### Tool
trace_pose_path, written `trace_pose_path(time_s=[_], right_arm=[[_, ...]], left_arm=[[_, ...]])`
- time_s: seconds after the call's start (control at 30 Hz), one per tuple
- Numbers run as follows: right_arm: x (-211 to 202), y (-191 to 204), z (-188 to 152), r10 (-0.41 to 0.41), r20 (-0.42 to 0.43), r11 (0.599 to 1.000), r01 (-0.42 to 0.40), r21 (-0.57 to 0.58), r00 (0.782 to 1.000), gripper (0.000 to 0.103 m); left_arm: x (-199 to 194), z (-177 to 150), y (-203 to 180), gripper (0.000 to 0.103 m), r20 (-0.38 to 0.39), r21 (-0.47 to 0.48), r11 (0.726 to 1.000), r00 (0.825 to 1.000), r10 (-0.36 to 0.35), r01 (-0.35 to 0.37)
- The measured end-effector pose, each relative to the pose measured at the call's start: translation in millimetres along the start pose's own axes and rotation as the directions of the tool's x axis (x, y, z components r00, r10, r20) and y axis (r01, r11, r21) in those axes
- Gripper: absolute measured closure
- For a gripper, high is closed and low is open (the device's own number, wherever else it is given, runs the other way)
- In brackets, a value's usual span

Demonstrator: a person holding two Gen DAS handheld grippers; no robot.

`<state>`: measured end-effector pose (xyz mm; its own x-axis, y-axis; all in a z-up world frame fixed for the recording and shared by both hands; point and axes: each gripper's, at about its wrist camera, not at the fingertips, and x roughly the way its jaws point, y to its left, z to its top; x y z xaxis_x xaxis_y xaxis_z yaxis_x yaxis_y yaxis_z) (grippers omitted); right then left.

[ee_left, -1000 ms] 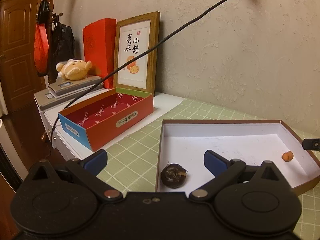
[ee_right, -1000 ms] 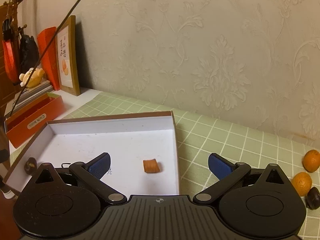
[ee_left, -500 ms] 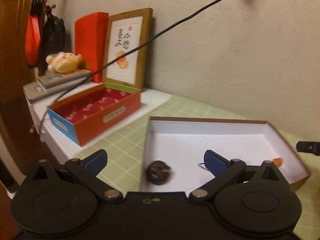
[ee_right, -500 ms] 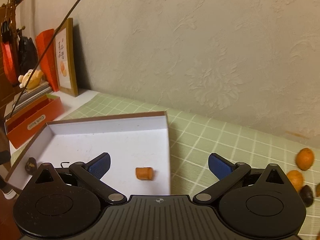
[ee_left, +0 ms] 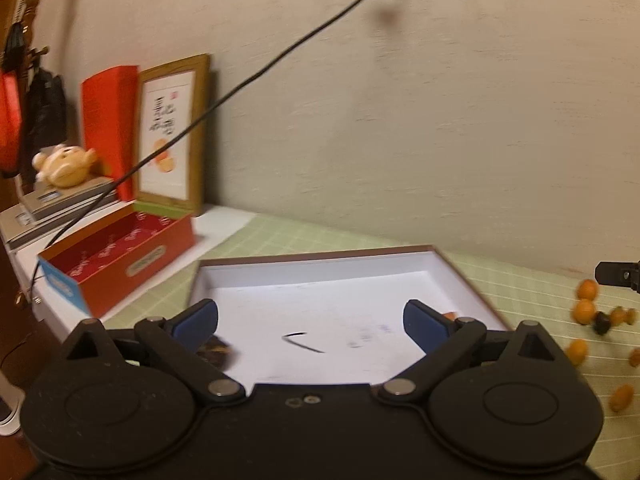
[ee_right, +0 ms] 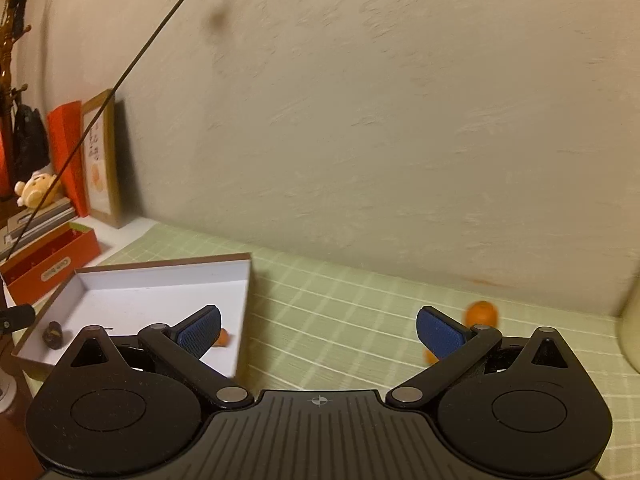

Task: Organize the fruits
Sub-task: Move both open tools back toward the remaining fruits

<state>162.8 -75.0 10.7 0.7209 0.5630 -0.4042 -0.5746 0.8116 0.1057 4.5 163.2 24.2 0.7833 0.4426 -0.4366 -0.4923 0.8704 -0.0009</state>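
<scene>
The left hand-held gripper (ee_left: 312, 322) hangs over the shallow white cardboard tray with brown rim (ee_left: 320, 254), jaws wide and beginning to close on nothing. A dark brown round fruit (ee_right: 53, 333) lies at the tray's near left corner. The right hand-held gripper (ee_right: 319, 330) is spread and empty. The loose small orange fruits (ee_left: 584, 312) lie right of the tray on the green checked surface (ee_right: 340, 320), nearer the right hand-held gripper; one round orange fruit (ee_right: 482, 313) sits just beyond its right finger. A pale wall backs the surface.
</scene>
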Motion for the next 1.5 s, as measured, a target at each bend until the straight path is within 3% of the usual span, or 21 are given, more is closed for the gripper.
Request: trace_pose_path(time_s=[0.3,0.7,1.0,1.13,1.33,1.5], right_arm=[[-53.0,-45.9,-19.1,-0.099,-0.002,0.995,0.099,0.024,0.995,0.000],[-92.0,-104.9,-41.7,-0.222,-0.028,0.972,0.224,0.076,0.975,0.000],[-110.1,-135.2,-55.5,-0.293,-0.058,0.950,0.298,0.095,0.954,0.000],[-115.8,-150.8,-63.5,-0.325,-0.094,0.936,0.334,0.112,0.941,0.000],[-129.1,-170.5,-78.7,-0.357,-0.132,0.920,0.372,0.121,0.925,0.000],[-138.4,-185.4,-89.3,-0.368,-0.160,0.910,0.390,0.139,0.916,0.000]], left_arm=[[-22.7,-8.3,-50.2,0.012,-0.001,0.046,0.992,0.993,-0.119,0.119],[-13.1,-25.1,-115.6,0.016,-0.063,0.112,0.964,0.970,-0.237,0.243],[-8.9,-46.8,-173.0,0.025,-0.150,0.169,0.925,0.936,-0.318,0.341],[-3.3,-56.7,-199.2,0.034,-0.203,0.162,0.909,0.914,-0.351,0.384],[-1.5,-73.9,-237.4,0.046,-0.252,0.192,0.889,0.896,-0.366,0.417],[4.0,-81.6,-257.8,0.054,-0.281,0.183,0.888,0.888,-0.365,0.423]])
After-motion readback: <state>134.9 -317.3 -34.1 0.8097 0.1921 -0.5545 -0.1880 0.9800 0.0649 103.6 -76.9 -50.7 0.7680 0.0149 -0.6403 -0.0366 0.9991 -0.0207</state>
